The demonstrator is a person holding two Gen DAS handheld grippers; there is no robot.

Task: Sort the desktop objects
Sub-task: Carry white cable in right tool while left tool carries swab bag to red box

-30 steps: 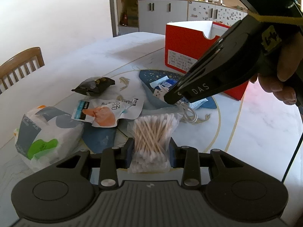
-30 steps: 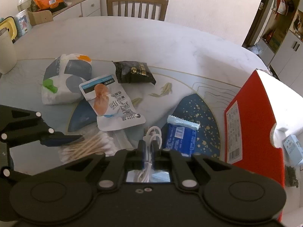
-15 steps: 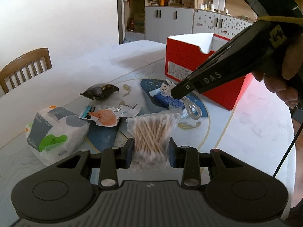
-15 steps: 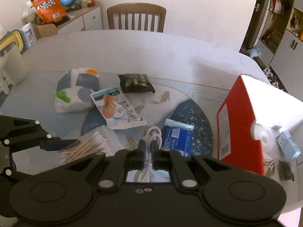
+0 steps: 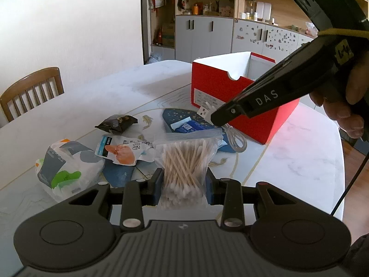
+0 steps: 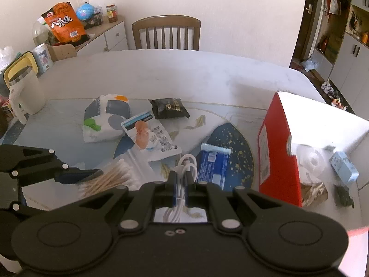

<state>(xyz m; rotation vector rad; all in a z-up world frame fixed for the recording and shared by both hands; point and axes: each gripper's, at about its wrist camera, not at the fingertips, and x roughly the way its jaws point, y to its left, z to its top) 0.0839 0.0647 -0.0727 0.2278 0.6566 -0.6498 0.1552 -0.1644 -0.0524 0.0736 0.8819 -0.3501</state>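
The left gripper (image 5: 184, 183) is clamped on a clear zip bag of cotton swabs (image 5: 186, 161), its blue pads pressing the bag from both sides at a narrow spread, with the bag standing up between them and lifted clear of the white table (image 5: 92, 101). The right gripper (image 6: 181, 185) is closed down tight on a coiled white cable (image 6: 184, 168), whose loops stick out past the fingertips toward 12 o'clock; in the left wrist view the same cable hangs from that tool's tip, its plug at about 11 o'clock of the tip and a loop drooping at 5 o'clock, held by a hand (image 5: 341, 106) at the right edge. The red box (image 6: 276, 143) stands open-topped at 3 o'clock in the right wrist view, with a pale blue small carton (image 6: 343, 167) and other items inside that are too blurred to name. On the table, a blue packet (image 6: 212, 166) lies on a dark blue patch just at 1 o'clock of the right tool's tip. At 11 o'clock sits a white snack pouch (image 6: 150, 136) with an orange picture, overlapping a white and grey tissue pack (image 6: 103, 120) at 10 o'clock. A black snack bag (image 6: 169, 108) lies at 12 o'clock, near both. A wooden chair (image 6: 166, 34) stands beyond the far table edge.
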